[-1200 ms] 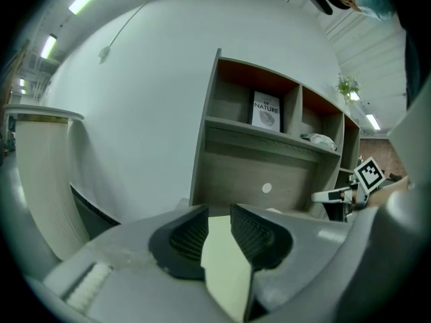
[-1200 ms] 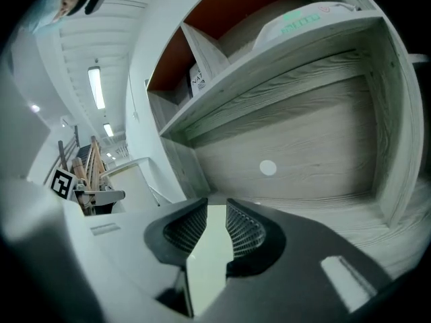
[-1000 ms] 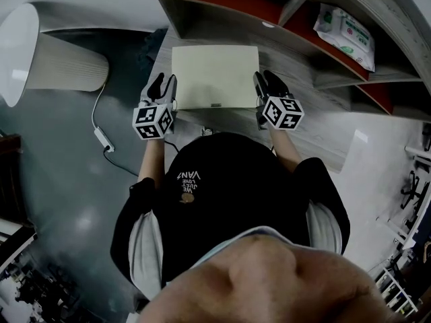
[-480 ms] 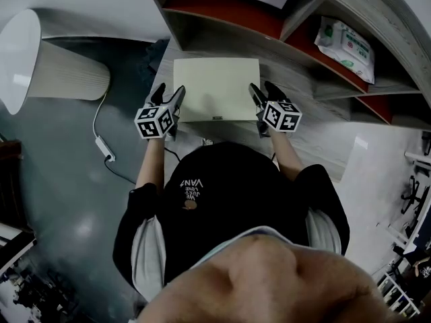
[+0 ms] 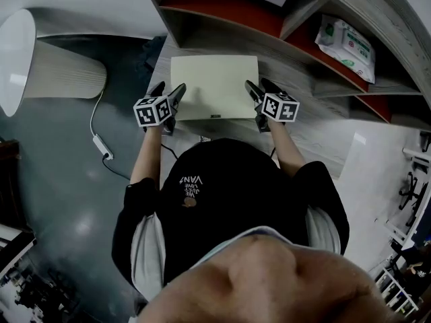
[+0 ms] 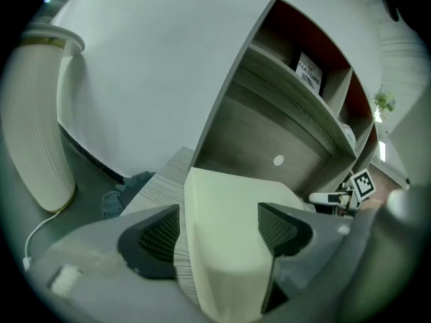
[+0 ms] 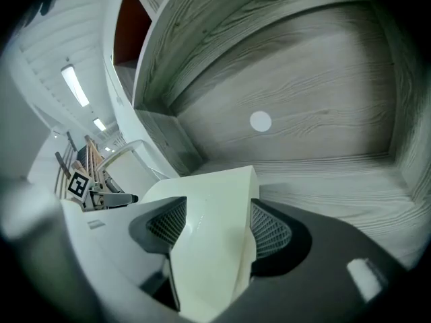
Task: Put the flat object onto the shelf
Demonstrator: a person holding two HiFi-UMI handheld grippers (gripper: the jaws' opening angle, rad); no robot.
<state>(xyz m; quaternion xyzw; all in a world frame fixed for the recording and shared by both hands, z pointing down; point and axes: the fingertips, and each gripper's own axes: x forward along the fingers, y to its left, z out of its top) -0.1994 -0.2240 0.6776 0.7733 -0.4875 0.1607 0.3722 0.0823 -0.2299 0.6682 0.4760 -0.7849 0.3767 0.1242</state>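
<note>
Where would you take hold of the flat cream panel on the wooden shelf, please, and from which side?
Probably by its two side edges near the front corners, one gripper from each side. The flat cream panel is thin, wide and lies flat on the wooden shelf, so only its rim offers a pinch. The left gripper and right gripper straddle those edges, jaws opening.

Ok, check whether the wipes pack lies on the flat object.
No, the wipes pack lies well off to the right of the flat object.

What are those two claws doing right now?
Left gripper: opening, the flat board's edge between its jaws, not gripped.
Right gripper: opening too, the board's other edge between its jaws.
</note>
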